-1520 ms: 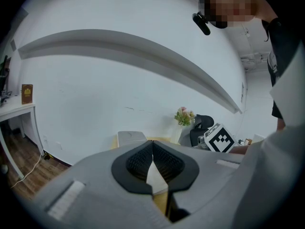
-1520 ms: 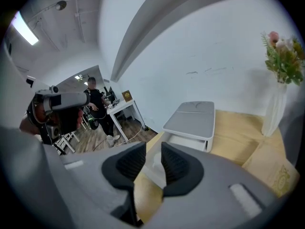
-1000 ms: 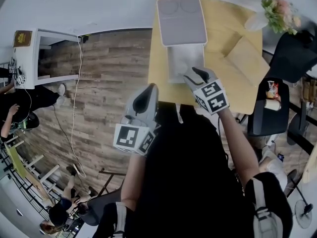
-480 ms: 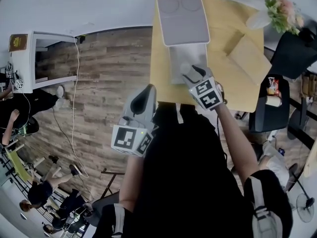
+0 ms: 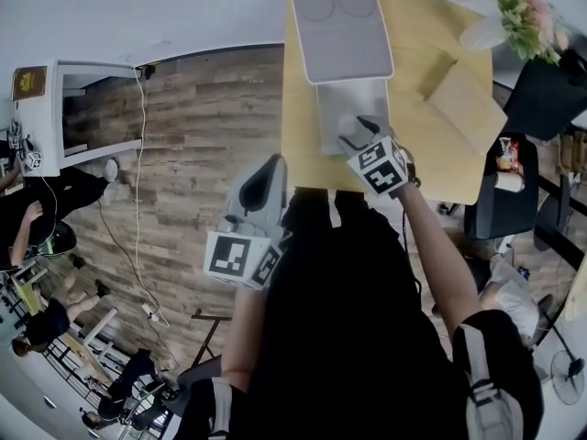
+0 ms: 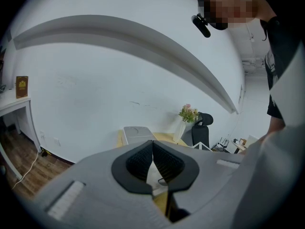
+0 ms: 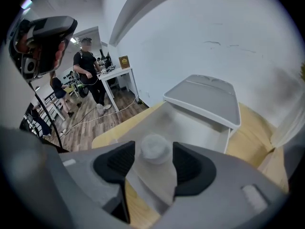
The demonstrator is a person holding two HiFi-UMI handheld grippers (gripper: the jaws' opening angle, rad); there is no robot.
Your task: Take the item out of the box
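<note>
A grey box (image 5: 323, 117) with its lid (image 5: 341, 30) thrown back stands on the wooden table (image 5: 301, 159). My right gripper (image 5: 359, 132) dips into the box's near end. In the right gripper view a round white item (image 7: 154, 147) lies in the box (image 7: 202, 128), between the jaws of the right gripper (image 7: 153, 165). The jaws have just been opening, and the pads stand apart from the item: the gripper is open. My left gripper (image 5: 271, 168) hangs off the table's near left edge, over the floor. In the left gripper view the left gripper (image 6: 152, 157) is shut on nothing.
A vase of flowers (image 5: 521, 21) and a flat brown package (image 5: 463, 106) are on the table's right side. A black chair (image 5: 506, 211) stands to the right of the table. A white desk (image 5: 64, 108) and several people are far off at the left.
My right gripper has gone forward and down into the box, and its jaws stand wider. The left gripper has barely shifted.
</note>
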